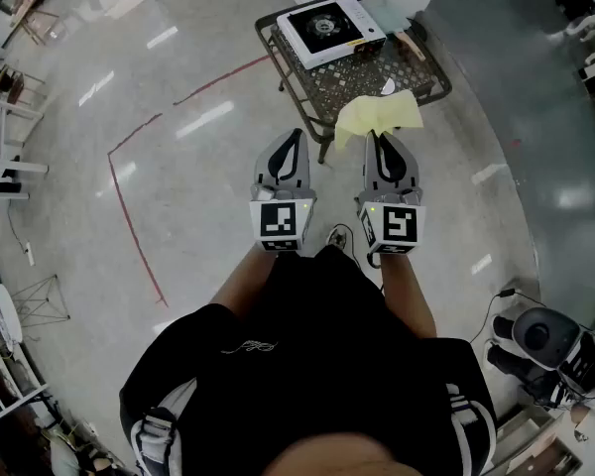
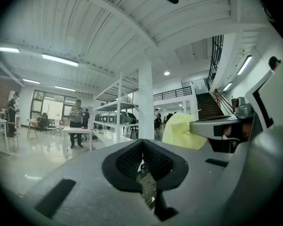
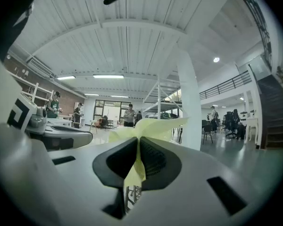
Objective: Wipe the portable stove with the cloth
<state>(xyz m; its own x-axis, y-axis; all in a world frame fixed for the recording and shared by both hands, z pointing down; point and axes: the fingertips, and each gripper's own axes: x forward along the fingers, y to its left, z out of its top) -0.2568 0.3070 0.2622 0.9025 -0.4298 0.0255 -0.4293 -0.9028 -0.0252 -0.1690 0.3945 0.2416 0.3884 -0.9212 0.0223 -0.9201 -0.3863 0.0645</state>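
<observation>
A white portable stove (image 1: 329,28) with a black burner sits on a dark metal-mesh table (image 1: 357,79) ahead of me. My right gripper (image 1: 376,137) is shut on a pale yellow cloth (image 1: 377,117), which hangs over the table's near edge. The right gripper view shows the cloth (image 3: 142,127) pinched between the black pads and fanning out above them. My left gripper (image 1: 298,134) is level beside it, short of the table, shut with nothing between its pads (image 2: 156,159). The yellow cloth (image 2: 181,131) shows at the right of the left gripper view.
A red line (image 1: 129,216) is marked on the glossy floor at the left. Chairs and racks (image 1: 0,157) stand at the far left; equipment (image 1: 545,345) lies at the lower right. People stand in the distance by tables (image 2: 76,126). A white column (image 3: 191,107) rises ahead.
</observation>
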